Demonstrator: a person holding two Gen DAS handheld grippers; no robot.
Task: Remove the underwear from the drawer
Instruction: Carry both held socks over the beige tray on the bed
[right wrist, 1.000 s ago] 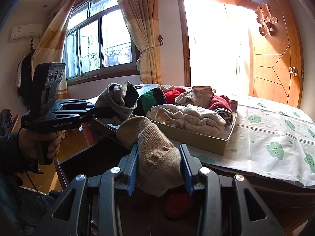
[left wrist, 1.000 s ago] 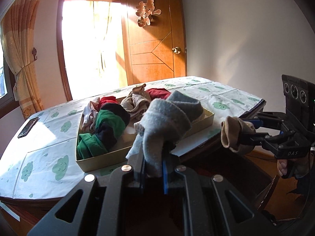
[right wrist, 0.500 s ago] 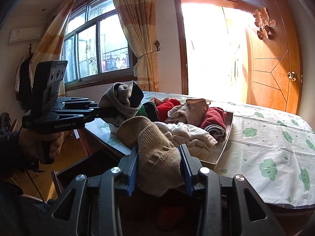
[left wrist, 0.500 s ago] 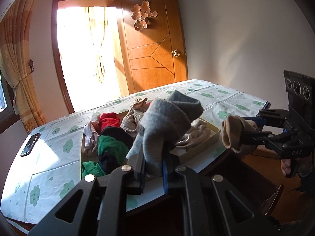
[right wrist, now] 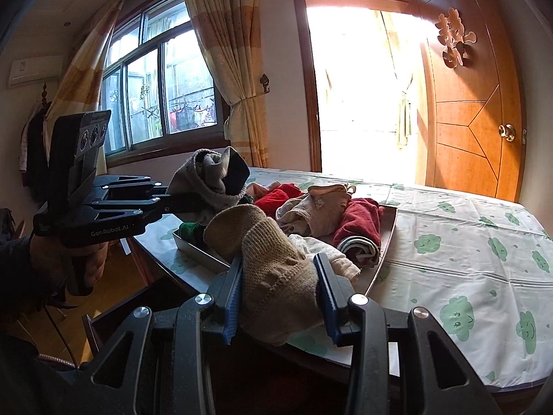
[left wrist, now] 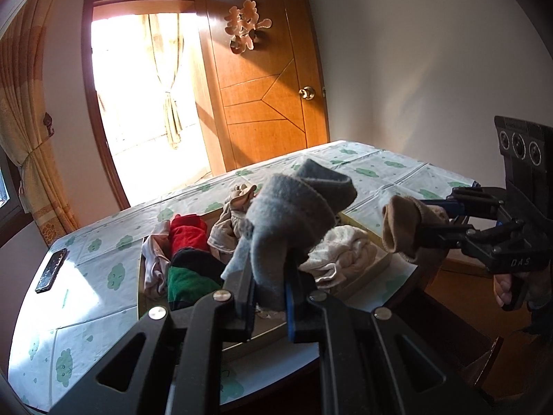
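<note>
Grey sock (left wrist: 293, 214) sat clamped in left gripper (left wrist: 269, 294) and tan sock (right wrist: 273, 269) clamped in right gripper (right wrist: 280, 307), both held up near the table (right wrist: 466, 228) edge, just short of the tray (right wrist: 387, 242) of folded clothes (right wrist: 359, 221).

table (left wrist: 380, 176): cloud-print cloth | shallow tray (right wrist: 389, 238) of clothes | dark phone, probably (left wrist: 51, 269), apart
</note>
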